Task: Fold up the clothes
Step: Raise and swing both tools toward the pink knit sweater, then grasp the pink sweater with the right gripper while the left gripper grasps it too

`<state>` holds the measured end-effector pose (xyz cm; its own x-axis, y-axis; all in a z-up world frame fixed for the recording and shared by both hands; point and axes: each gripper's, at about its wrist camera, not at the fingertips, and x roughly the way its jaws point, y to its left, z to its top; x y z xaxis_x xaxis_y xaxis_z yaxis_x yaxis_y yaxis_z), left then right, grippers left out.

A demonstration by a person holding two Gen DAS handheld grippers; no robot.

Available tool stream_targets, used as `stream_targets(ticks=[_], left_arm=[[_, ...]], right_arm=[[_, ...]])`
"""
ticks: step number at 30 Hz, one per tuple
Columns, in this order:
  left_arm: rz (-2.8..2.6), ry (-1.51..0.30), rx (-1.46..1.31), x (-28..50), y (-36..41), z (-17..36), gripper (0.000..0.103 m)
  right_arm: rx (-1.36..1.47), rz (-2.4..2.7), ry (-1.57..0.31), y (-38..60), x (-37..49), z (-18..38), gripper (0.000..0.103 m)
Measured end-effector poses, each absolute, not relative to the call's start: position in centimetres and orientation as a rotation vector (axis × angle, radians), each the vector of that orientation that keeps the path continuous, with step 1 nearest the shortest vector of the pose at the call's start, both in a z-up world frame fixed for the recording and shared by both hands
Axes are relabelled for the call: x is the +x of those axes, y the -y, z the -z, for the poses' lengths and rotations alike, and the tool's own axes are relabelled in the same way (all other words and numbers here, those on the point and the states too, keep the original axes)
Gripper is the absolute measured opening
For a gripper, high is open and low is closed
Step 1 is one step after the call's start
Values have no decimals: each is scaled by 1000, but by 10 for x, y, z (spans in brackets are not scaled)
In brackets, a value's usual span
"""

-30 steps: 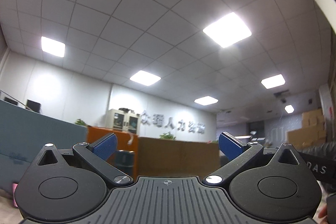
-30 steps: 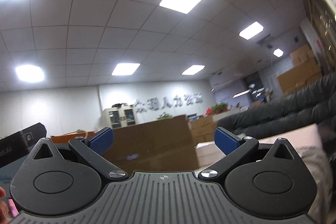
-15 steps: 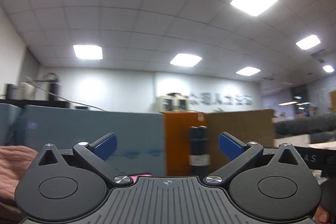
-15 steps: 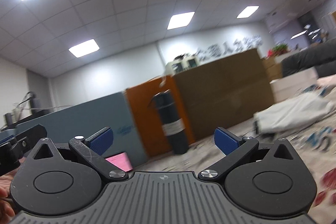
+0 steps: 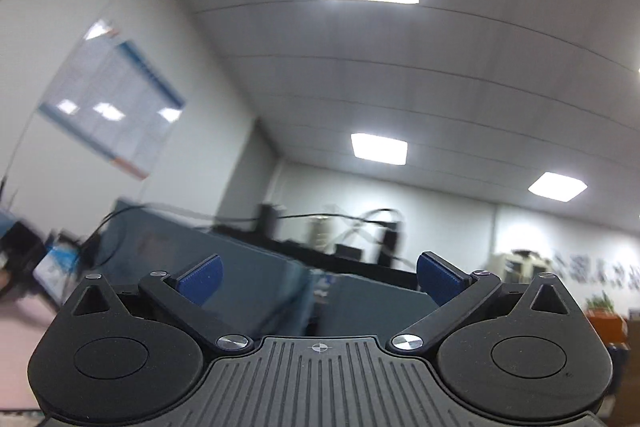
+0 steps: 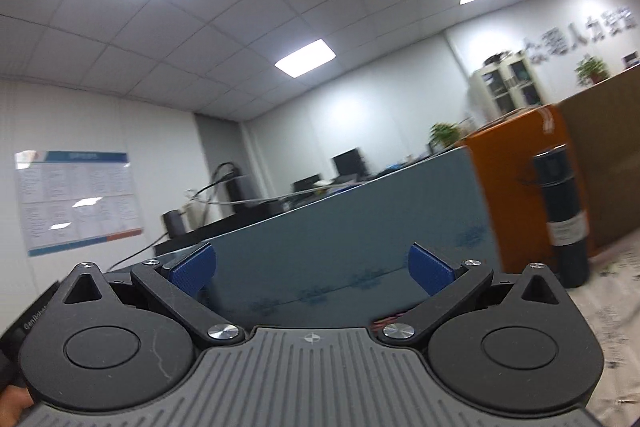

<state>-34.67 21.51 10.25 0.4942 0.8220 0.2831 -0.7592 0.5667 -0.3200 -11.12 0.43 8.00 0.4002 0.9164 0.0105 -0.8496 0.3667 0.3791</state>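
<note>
From the left wrist, the left gripper (image 5: 318, 277) points up at the ceiling and a blue-grey partition (image 5: 256, 291), fingers spread wide with nothing between them; no garment shows, only a blurred pink patch left of that partition. From the right wrist, the right gripper (image 6: 312, 269) is likewise spread and empty, aimed at the same partition (image 6: 352, 227); right of it stand a dark cylinder (image 6: 560, 219) and a patterned surface (image 6: 616, 311). Clothes lie outside both views, so I cannot tell their direction, axis, or the nearer hand.
</note>
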Motion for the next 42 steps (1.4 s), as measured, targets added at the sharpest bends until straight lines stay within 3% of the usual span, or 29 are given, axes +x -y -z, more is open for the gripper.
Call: stream_targets(ticks=[10,18,21,22,23,24,26,28,36,42], left_arm=[[-971,434,-646,-403,-303,-28,103],[-855,179,-551,-355,-307,-24,103],[-885,99,-473,-339,-304,-23,91],[-893,86,-454,-336,-302,-23,85],[-901,74,-440,-334,-301,-22,66],[-916,64,-432,-334,-301,-21,51],[-928,75,-416,-336,-299,-20,41],[-924,113,-389,-340,-293,-20,35],[-732,307,-232,-354,-249,-30,32],[-565,161,-249,-307,-201,-31,32]], right_arm=[[301,-1409,-453,-140,-98,-79,103],[234,-1415,-640,-219,-97,-16,103],[192,-1407,-647,-231,-102,-7,100],[183,-1402,-641,-232,-103,-6,96],[181,-1400,-633,-232,-105,-6,79],[176,-1404,-629,-231,-107,-6,69],[169,-1400,-607,-228,-114,-7,47],[177,-1412,-573,-220,-120,-10,38],[358,-1519,-598,-145,-106,-28,31],[408,-1472,-621,-55,-65,-40,31]])
